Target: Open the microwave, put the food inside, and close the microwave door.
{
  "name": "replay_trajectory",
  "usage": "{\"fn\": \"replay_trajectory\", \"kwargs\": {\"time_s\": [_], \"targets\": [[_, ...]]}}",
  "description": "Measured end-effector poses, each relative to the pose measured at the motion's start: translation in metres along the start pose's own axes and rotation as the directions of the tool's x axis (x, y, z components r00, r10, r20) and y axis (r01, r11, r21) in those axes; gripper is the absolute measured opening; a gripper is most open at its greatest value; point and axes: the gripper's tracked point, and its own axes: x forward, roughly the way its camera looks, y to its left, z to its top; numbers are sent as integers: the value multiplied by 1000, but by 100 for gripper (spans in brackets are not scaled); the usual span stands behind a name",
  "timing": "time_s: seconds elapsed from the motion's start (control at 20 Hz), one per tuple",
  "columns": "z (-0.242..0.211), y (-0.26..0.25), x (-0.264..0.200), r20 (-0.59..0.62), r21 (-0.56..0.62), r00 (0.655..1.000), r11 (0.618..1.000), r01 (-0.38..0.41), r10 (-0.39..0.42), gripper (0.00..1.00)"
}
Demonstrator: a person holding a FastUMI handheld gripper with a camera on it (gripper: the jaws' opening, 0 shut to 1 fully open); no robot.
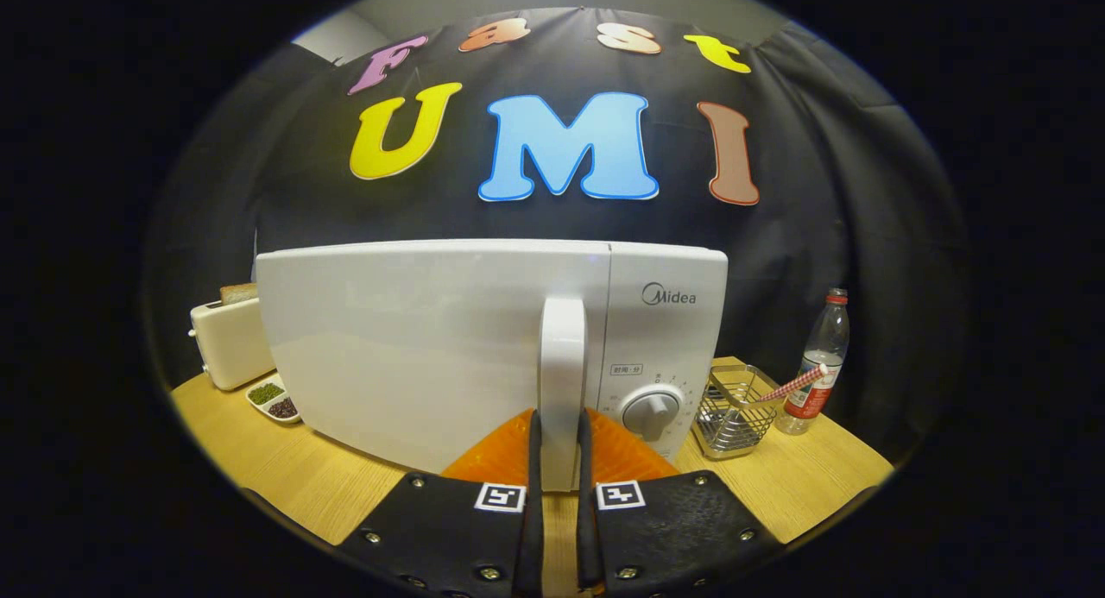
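The gripper (561, 460) is clamped on the microwave's door handle (562, 382), a smooth white upright bar whose long axis runs vertically between the two black fingers (533, 494). The microwave (483, 339), a glossy white box, faces the gripper squarely, door closed, with a round dial (653, 408) just right of the handle. Beyond to the right stand a wire basket (734, 421) and a clear plastic bottle (816, 365); to the left, a white toaster (226, 339) and a small divided dish (274, 399) on the wooden table (285, 468).
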Motion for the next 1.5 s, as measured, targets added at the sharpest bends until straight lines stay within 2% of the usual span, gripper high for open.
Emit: {"fn": "replay_trajectory", "kwargs": {"time_s": [0.1,0.15,0.4,0.45,0.5,0.55,0.6,0.7,0.8,0.85,0.9,1.0,1.05,1.1,1.15,1.2,1.25,1.3,1.35,1.4,1.5], "targets": [[0,0,-3,-3,-9,1000,1000,-9,9,16],[0,-2,-4,-16,7,1000,1000,-14,14,11],[-1,0,-10,-5,-1,1000,1000,-5,5,11],[4,7,-18,9,2,999,999,-44,44,11],[7,16,-22,17,-38,999,998,-43,43,1],[5,9,-21,2,-71,1000,997,5,-5,2],[6,13,-24,5,-60,999,998,-33,33,2],[8,3,-24,14,-46,1000,999,15,-14,1],[4,3,-19,-8,-24,1000,1000,0,-1,1],[3,3,-19,-15,-25,1000,1000,3,-3,4],[3,0,-17,-14,-26,1000,1000,16,-16,16],[8,-9,-15,7,-15,998,998,59,-59,31],[12,-6,-11,21,2,999,999,51,-51,43],[12,2,-4,9,27,1000,1000,3,-4,56],[8,12,3,-20,51,999,998,-36,37,57],[6,9,9,-46,60,998,998,-31,34,57],[5,-1,13,-53,52,999,999,6,-4,56],[2,-2,26,-53,57,999,998,0,3,40],[5,1,13,-43,45,999,999,6,-4,24],[4,1,10,-38,34,999,999,8,-6,18],[5,2,8,-30,27,999,999,17,-16,13]]}}
